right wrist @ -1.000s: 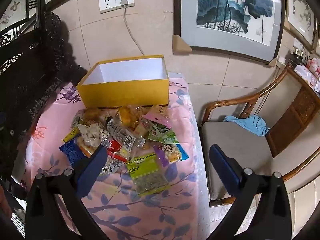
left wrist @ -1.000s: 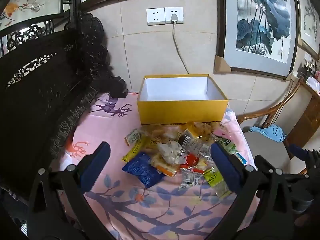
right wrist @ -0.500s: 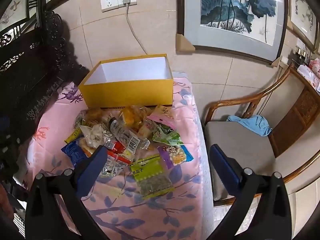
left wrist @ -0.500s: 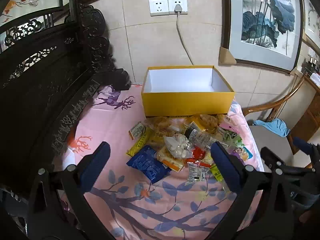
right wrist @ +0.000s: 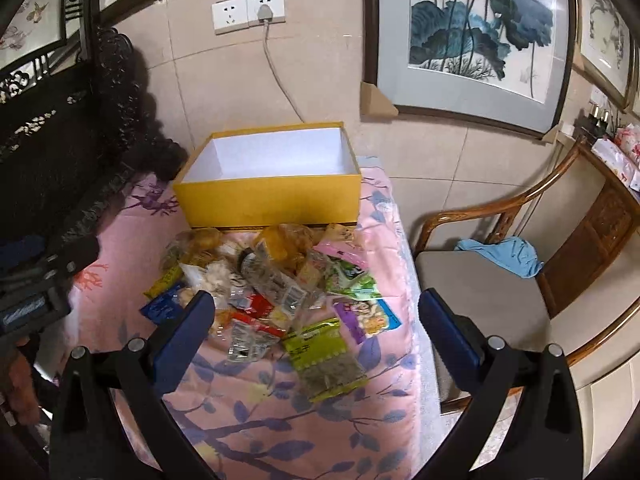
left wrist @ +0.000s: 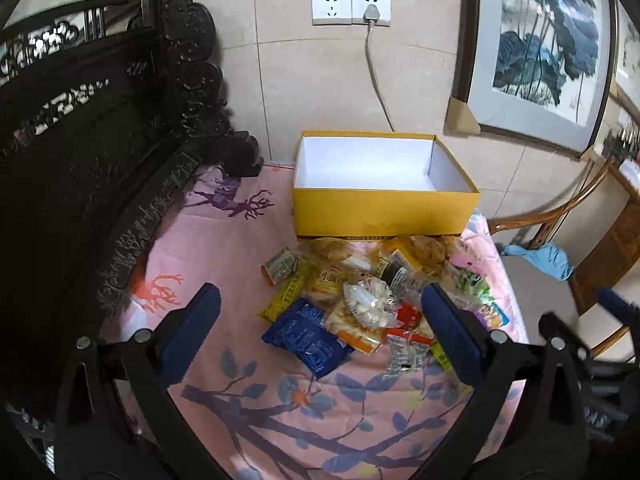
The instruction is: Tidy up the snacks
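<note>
So nothing's in the open yellow cardboard box yet; its white inside is bare. It sits at the far end of the counter, which is covered in a pink floral cloth, against the tiled wall. The heap of mixed snack packets lies right in front of the box's near wall, between it and both grippers.

Left gripper is released, jaws spread wide, holding nothing. It hovers short of the pile, and the blue foil snack packet lies nearest, just ahead between its fingers, long axis running diagonally from near-right to far-left. Right gripper is also spread wide and empty, and the green seed packet sits closest to it, at the pile's near right edge, long axis pointing roughly toward and away from the gripper.

My guess: each side takes its own nearest pack, then carries it forward over the pile into the box.

The right view shows the green packet whole, plus the wooden armchair beside the counter. The left view mostly hides that packet behind its right finger, but shows the blue one fully.
</note>
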Motion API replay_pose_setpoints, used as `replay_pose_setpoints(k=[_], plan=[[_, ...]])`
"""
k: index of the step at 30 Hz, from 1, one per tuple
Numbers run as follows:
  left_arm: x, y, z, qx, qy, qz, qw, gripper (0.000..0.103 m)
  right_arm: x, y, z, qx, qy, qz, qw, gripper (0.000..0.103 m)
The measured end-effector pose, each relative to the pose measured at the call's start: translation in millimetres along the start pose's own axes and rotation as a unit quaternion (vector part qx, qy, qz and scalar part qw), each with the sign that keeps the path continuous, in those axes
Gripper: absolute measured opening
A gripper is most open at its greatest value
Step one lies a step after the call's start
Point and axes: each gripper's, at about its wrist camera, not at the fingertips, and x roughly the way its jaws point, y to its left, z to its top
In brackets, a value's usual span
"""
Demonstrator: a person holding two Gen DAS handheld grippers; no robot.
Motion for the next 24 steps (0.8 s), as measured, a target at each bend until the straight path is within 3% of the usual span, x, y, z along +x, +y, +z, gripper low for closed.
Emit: replay_pose_setpoints(k=[7,18,24], plan=[[3.1,6.8,6.1,0.008,-0.002,-0.006,0.9999,0.101,3.3,17.0,5.0,-0.004,0.006,0.011,1.0,0.102],[12.5,38.7,10.6,-0.055,-0.009,0.014,0.9983,0.101,7.4,32.0,7.7,-0.03,-0.011,0.017,0.999,0.102],[20.2,31.9,7.8,-0.031,0.003,0.013,0.9994,0.101,11.9,26.9,4.3,-0.011,-0.006,0.021,1.0,0.102]])
